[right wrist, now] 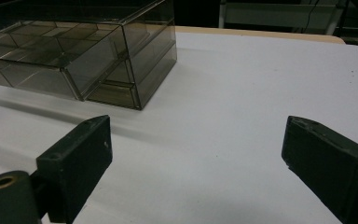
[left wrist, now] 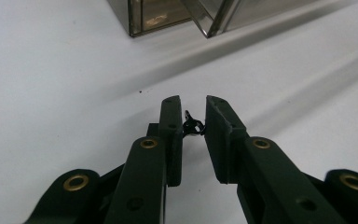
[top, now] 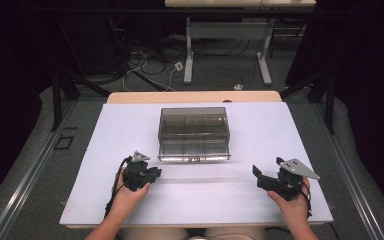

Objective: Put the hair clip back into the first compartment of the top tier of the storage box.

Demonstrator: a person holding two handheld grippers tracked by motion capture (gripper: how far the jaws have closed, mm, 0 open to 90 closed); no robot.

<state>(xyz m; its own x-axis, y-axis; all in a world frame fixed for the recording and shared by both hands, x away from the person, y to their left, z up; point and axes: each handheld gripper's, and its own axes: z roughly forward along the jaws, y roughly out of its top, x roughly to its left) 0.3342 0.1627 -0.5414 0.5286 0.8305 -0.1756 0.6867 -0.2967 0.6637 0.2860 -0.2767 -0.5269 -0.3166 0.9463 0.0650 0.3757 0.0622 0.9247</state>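
Left hand-held gripper [left wrist: 193, 112], near the smoky drawer box [top: 194, 131], clamps what may be a small black clip [left wrist: 192, 126], likely for stowing; right hand-held gripper [right wrist: 196, 144] gapes empty.

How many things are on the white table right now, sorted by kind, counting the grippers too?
Smoky clear drawer boxes: 1, its drawer pulled part way out
Small black clasp-like items: 1, pinched in the left gripper
Handheld grippers: 2, left gripper and right gripper, whose jaws stand wide apart
Total: 4
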